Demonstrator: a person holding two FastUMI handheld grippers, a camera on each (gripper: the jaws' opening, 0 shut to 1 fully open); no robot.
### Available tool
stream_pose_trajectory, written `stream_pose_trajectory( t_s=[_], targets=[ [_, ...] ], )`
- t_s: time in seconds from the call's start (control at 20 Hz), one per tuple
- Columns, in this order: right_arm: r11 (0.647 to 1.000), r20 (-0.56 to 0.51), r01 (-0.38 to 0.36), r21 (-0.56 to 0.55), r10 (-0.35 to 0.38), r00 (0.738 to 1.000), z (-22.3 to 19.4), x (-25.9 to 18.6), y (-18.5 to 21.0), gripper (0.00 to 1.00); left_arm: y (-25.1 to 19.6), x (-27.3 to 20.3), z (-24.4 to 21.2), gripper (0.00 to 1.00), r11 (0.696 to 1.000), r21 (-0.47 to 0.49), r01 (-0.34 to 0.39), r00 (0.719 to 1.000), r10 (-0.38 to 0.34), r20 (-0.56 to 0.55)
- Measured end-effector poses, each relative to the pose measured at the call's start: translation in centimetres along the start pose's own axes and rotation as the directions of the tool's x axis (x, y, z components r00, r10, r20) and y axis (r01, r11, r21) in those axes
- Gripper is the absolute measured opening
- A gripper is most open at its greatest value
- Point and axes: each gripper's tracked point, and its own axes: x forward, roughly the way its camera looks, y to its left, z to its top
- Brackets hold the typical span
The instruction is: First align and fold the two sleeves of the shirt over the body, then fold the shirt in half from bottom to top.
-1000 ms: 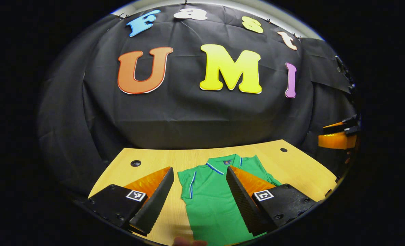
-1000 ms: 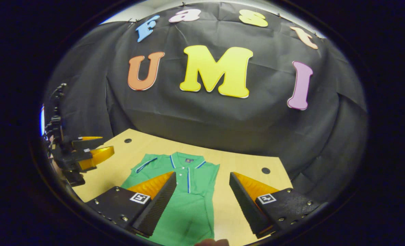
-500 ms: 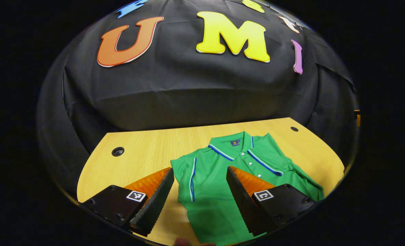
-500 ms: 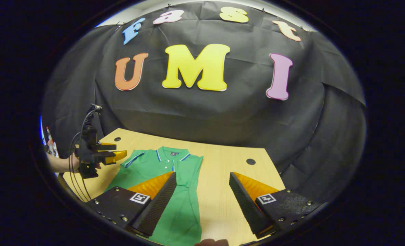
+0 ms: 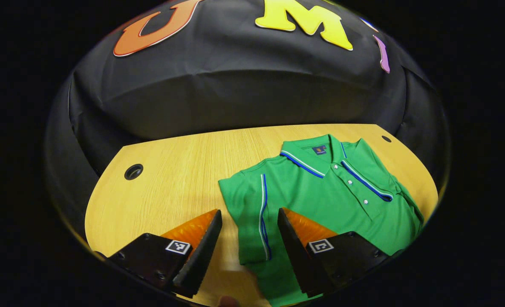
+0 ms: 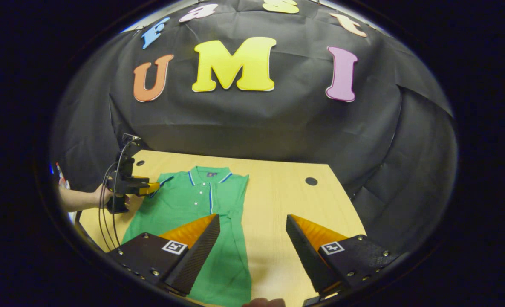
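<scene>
The left gripper (image 5: pixel 247 238) is hovering spread, the green shirt's (image 5: pixel 329 192) sleeve (image 5: pixel 250 213) (striped) lying between its fingers; the right gripper (image 6: pixel 252 247) is gaping over the table (image 6: pixel 278 200).

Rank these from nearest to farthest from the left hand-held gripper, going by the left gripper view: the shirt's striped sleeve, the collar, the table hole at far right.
1. Striped sleeve, just ahead of the open left hand-held gripper.
2. Collar, farther up, to the right.
3. Table hole, by the far right edge.
</scene>
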Motion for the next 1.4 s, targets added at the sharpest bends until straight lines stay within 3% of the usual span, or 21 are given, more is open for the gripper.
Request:
stream_pose_trajectory(
  t_s=[0.2,0.3,0.45,0.6,0.7,1.0,1.4],
  targets=[
    [1.000,-0.025,-0.004,0.031,0.005,1.000,-1.1,0.6,0.0,0.98,0.4,1.2,-1.2,0.71,0.999,0.038,-0.019,0.999,0.021,-0.050],
    [0.999,-0.028,0.003,0.049,-0.002,1.000,-1.3,1.0,-0.4,0.98,0.1,1.5,-1.0,0.56,0.999,0.047,-0.016,0.999,0.018,-0.045],
    [0.996,-0.045,0.012,0.091,-0.008,0.999,-1.8,1.1,-1.0,0.98,-0.1,1.6,-1.0,0.47,0.999,0.043,-0.003,0.999,0.005,-0.053],
    [0.994,-0.050,0.014,0.107,-0.009,0.999,-1.9,1.2,-1.0,0.98,0.1,1.5,-1.1,0.24,1.000,0.015,-0.005,0.998,0.005,-0.055],
    [0.995,-0.052,0.009,0.104,-0.003,0.999,-2.1,1.5,-0.7,0.96,-0.3,1.1,-1.1,0.17,1.000,0.002,0.024,0.998,-0.024,-0.059],
    [0.994,-0.059,-0.008,0.110,0.014,0.998,-2.6,1.4,0.2,0.96,-0.6,-0.1,0.0,0.06,0.998,-0.016,0.061,0.998,-0.061,-0.030],
    [0.988,-0.046,-0.016,0.152,0.023,0.999,-2.4,1.1,0.2,0.98,-3.0,-3.1,6.1,0.06,0.996,0.016,0.090,0.991,-0.091,0.100]
  ],
)
